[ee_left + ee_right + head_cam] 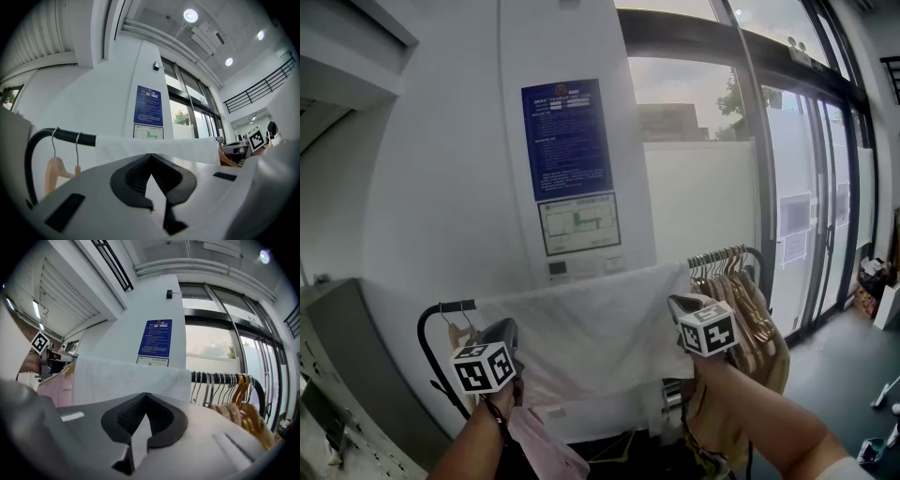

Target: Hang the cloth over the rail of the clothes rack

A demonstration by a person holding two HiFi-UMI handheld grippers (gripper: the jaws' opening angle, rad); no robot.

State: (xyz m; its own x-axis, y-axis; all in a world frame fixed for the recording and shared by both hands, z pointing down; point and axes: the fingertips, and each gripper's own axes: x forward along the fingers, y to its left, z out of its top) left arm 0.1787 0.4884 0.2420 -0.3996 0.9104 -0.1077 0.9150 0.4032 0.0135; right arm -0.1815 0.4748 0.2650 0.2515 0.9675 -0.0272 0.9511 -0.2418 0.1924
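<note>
A white cloth (591,328) hangs draped over the black rail (441,307) of the clothes rack, spread between the bare left end and the hangers on the right. My left gripper (504,328) sits just in front of the cloth's lower left part, shut with nothing between its jaws. My right gripper (684,302) is by the cloth's right edge, also shut and empty. In the left gripper view the cloth (159,147) lies on the rail (65,136) beyond the closed tips (150,154). The right gripper view shows the cloth (126,378) behind its closed tips (146,393).
Several wooden hangers (750,300) crowd the rail's right end, and two hang at the left (54,168). A pink garment (544,441) hangs low under the cloth. A white wall with a blue notice (567,139) stands behind the rack, glass doors (806,187) to the right, a grey cabinet (356,375) on the left.
</note>
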